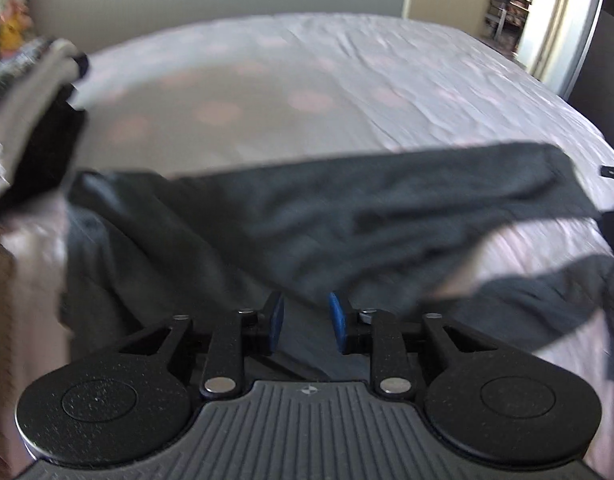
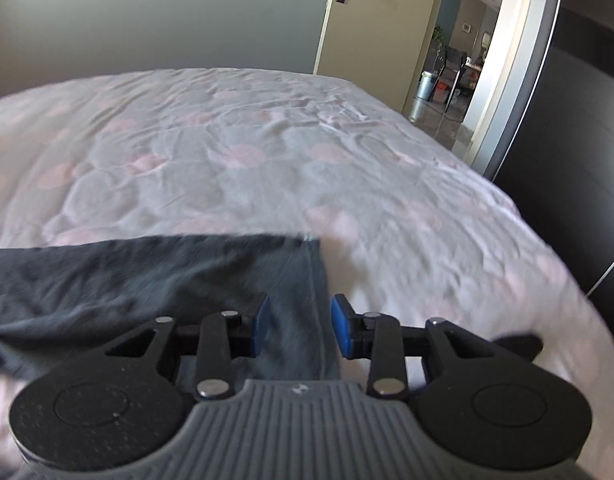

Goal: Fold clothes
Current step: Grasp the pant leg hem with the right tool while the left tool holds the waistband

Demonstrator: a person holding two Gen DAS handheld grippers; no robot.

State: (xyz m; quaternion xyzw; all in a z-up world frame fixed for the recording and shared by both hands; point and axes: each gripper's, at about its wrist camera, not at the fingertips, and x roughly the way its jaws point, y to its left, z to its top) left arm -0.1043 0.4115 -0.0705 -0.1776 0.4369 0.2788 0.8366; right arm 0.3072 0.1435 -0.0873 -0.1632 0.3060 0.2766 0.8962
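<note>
A dark grey garment (image 1: 307, 220) lies stretched across the near part of a bed with a pale sheet with pink dots (image 1: 307, 80). My left gripper (image 1: 306, 322) is open, its blue pads apart with the garment's cloth between and below them. My right gripper (image 2: 301, 326) is open too, its blue pads either side of the garment's right edge (image 2: 299, 280). The garment (image 2: 147, 280) runs off to the left in the right wrist view. Both views are blurred by motion.
A stack of folded dark and light clothes (image 1: 27, 120) sits at the left of the bed. The bedsheet (image 2: 267, 152) stretches far ahead. An open door (image 2: 387, 12) and a doorway are at the back right. A dark cabinet (image 2: 579, 140) stands right of the bed.
</note>
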